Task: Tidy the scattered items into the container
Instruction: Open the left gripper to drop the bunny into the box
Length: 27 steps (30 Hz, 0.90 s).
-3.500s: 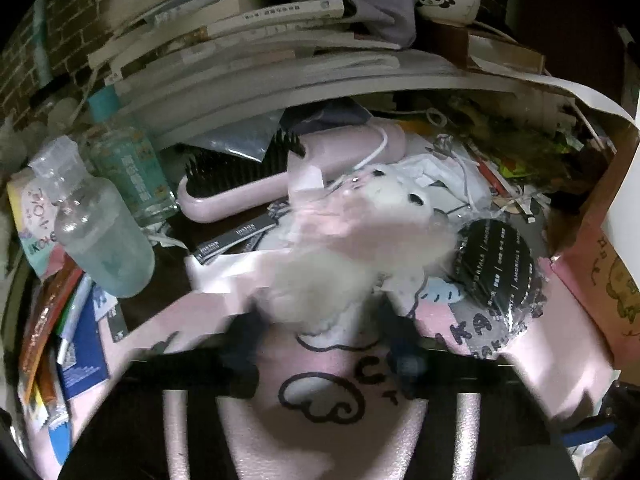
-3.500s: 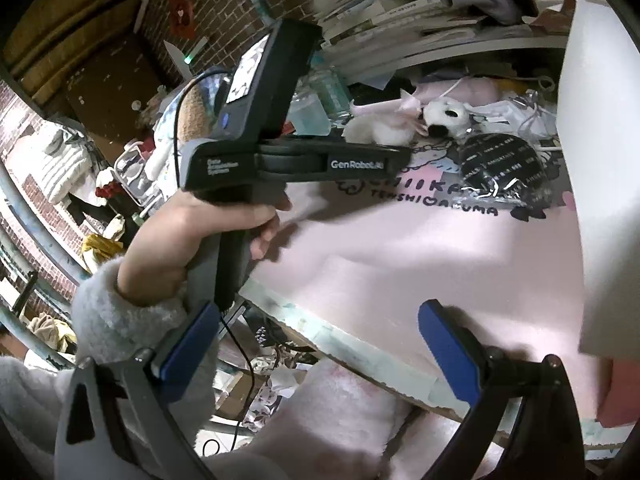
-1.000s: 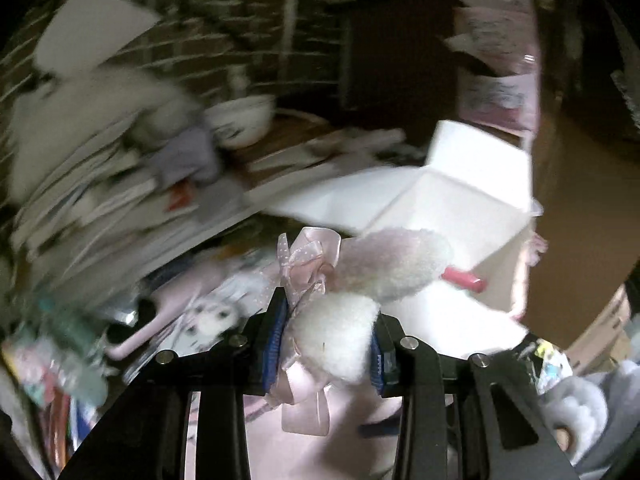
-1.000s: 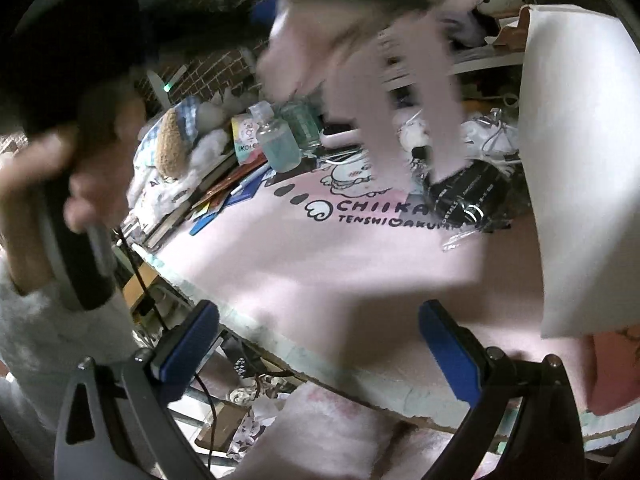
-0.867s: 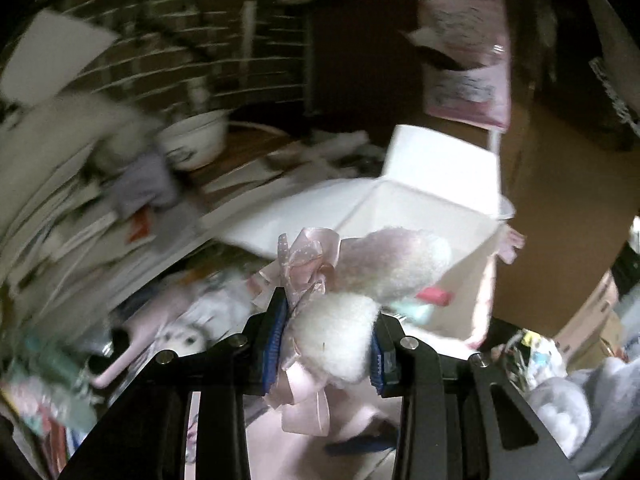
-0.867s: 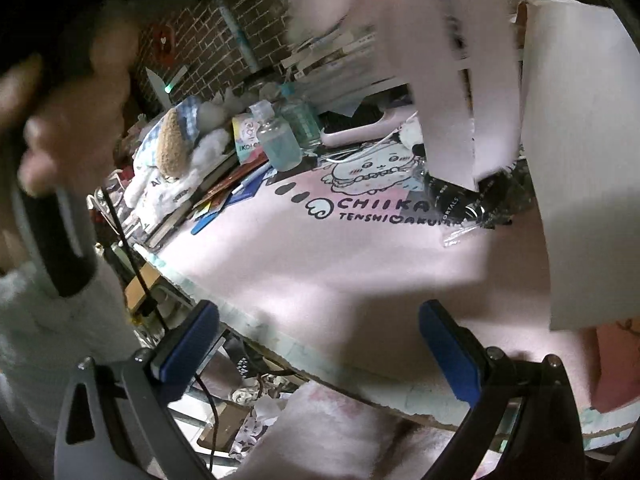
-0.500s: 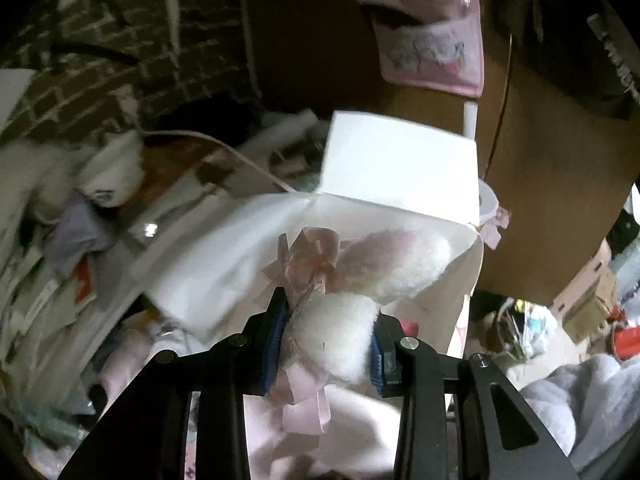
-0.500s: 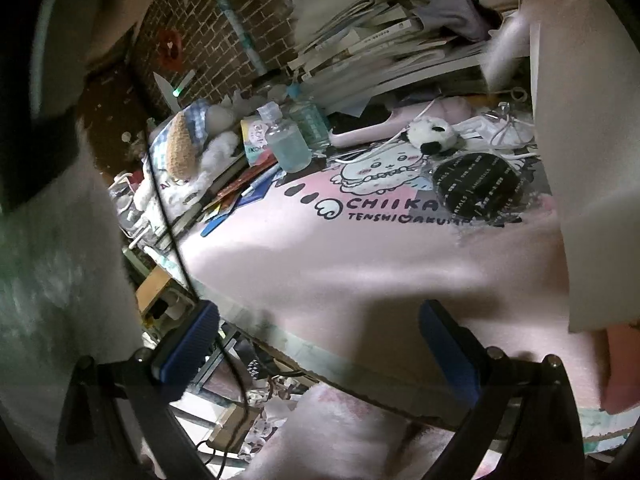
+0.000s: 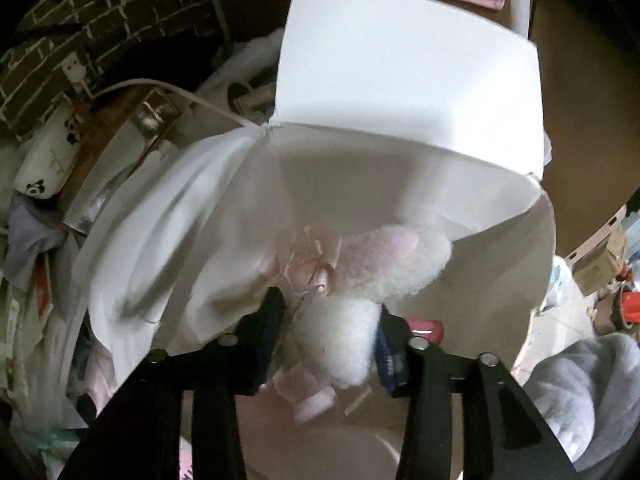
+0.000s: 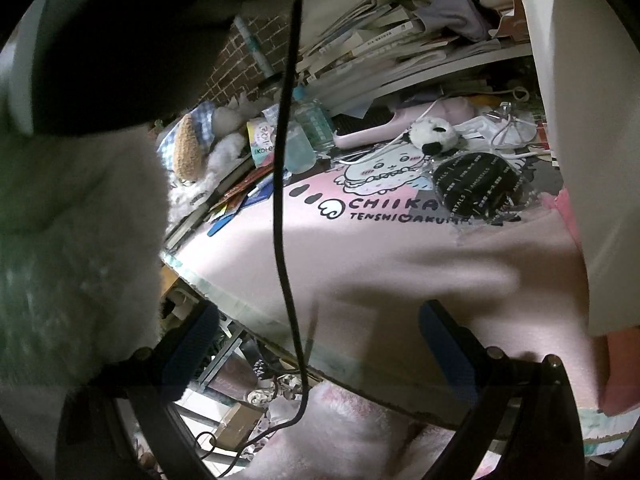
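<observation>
Over the open white box (image 9: pixel 404 80), my left gripper (image 9: pixel 328 328) has its blue-padded fingers (image 9: pixel 270 322) pressed in on both sides of a fluffy white and pink plush toy (image 9: pixel 360 300). The toy sits between the pads, its white woolly body squeezed at the waist, a rounded pink-tinged ear or limb sticking up and to the right, and a pale pink satin ribbon bow (image 9: pixel 316 264) at its neck. Loose ribbon ends hang below the pads. The toy is blurred, so I cannot read finer detail. It hangs above the box mouth; I cannot tell whether it touches the inner wall. The box is smooth matte white card, one flap standing upright at the far side, another creased and sagging to the left.

My right gripper (image 10: pixel 312 344) holds nothing: its fingers (image 10: pixel 444 344) stand wide apart above the near edge of the pink printed desk mat (image 10: pixel 360 248). On the mat lie a small panda plush (image 10: pixel 434 134) and, just beside it, a black round item in crinkled clear wrap (image 10: pixel 476 184). A fleecy pale sleeve (image 10: pixel 76 248) and a black cable (image 10: pixel 280 160) cross the left of that view.
</observation>
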{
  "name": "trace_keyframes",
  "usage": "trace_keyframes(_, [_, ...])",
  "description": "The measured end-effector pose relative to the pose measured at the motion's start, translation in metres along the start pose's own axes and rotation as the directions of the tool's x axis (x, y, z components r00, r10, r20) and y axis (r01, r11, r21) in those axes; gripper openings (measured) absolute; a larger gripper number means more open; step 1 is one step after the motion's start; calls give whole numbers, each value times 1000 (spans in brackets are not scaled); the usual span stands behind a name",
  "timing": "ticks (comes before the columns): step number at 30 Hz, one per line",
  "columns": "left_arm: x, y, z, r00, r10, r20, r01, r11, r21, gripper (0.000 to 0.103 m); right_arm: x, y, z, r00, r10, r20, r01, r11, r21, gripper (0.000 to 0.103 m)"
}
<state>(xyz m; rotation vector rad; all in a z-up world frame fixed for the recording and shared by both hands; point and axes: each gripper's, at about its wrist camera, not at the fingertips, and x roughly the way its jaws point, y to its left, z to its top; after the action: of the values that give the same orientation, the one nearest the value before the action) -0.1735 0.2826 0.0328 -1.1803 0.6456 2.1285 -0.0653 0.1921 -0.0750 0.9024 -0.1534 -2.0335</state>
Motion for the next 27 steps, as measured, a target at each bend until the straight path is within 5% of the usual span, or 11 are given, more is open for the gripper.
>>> trace_keyframes(7, [-9,13,-6,999,33,30,-32,998,-49,75,0,1,0,1000,-12,4,12,1000,-8,100])
trace_keyframes(12, [-32,20,-16,993,-42,107,50,997,-67,92,-2,4,-2,999,-44,17,44,999,-18,100])
trace_keyframes(17, [-73,16,-27,966,-106,237,124,990,-61,102,-8,5,-5,995,-93,39,94,995,-26,100])
trace_keyframes(27, [-123,49,-112,923,138,359,-49,968,-245,102,-12,9,-4,978,-191,81,195,980,-41,100])
